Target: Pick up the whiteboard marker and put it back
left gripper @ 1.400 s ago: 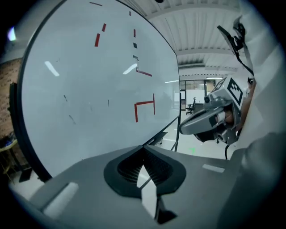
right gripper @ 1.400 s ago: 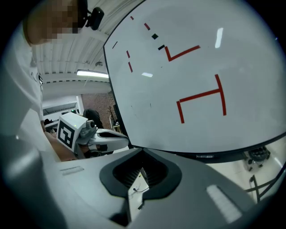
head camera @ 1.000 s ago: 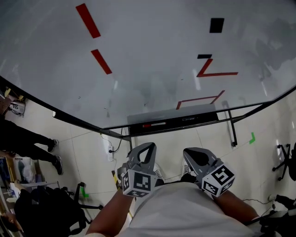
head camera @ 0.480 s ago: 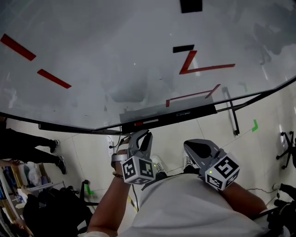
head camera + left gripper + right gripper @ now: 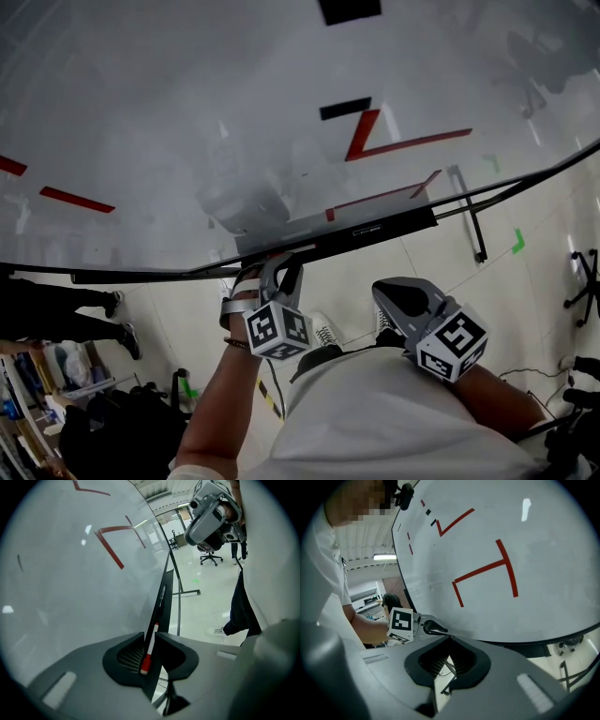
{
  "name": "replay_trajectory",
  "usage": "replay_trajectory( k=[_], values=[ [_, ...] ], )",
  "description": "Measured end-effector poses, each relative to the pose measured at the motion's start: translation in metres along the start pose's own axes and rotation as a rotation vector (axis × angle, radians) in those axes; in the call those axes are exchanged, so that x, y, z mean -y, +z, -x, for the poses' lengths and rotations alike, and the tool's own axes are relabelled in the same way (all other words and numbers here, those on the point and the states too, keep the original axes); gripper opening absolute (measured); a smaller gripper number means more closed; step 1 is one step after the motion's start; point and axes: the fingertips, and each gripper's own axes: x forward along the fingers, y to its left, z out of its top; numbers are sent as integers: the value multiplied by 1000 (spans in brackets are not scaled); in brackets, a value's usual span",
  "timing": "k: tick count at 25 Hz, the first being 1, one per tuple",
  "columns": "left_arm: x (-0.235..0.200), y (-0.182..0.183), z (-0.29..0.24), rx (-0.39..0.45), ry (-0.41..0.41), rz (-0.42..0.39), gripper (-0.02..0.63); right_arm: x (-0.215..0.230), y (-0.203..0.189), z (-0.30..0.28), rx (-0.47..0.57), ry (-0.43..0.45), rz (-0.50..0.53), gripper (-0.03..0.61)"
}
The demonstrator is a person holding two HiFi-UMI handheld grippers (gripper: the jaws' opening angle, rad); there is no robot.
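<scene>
Down at the bottom edge of the large glossy white whiteboard (image 5: 187, 112), where the long black pen tray (image 5: 375, 228) runs left to right, the left gripper (image 5: 278, 264) has its tips in the left part of the tray. The task's thing is there too: the slim white whiteboard marker with a red cap (image 5: 151, 644) lies in the tray between this gripper's two jaws. The left gripper view shows the jaws drawn in against the barrel from either side, with no gap that I can make out, so I judge the marker to be gripped but not yet raised. The relation that matters is the marker's long axis. It lies along the tray, parallel to the board's edge. It also runs nearly along the gripper's own line of sight, with the red end inside the jaw hollow nearest the camera and the white barrel pointing away down the tray to the right. A grip so close to lengthwise gives little hold against twisting, so the lift probably wants to be straight up out of the tray, keeping the barrel level. The right gripper (image 5: 384, 292) is well apart, lower right and close to the person's body, with jaws together on nothing. The left is plainly the working hand.
</scene>
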Motion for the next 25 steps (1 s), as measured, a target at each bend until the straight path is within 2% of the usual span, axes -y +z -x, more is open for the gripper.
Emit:
replay_trajectory(
  k=[7,25],
  values=[
    [1,-12,-22,-50,-32,-64,91,4,0,-2,1,-9,-7,2],
    [9,-18,-45,-106,-86,-148,87,10,3,1,6,-30,-7,2]
  ],
)
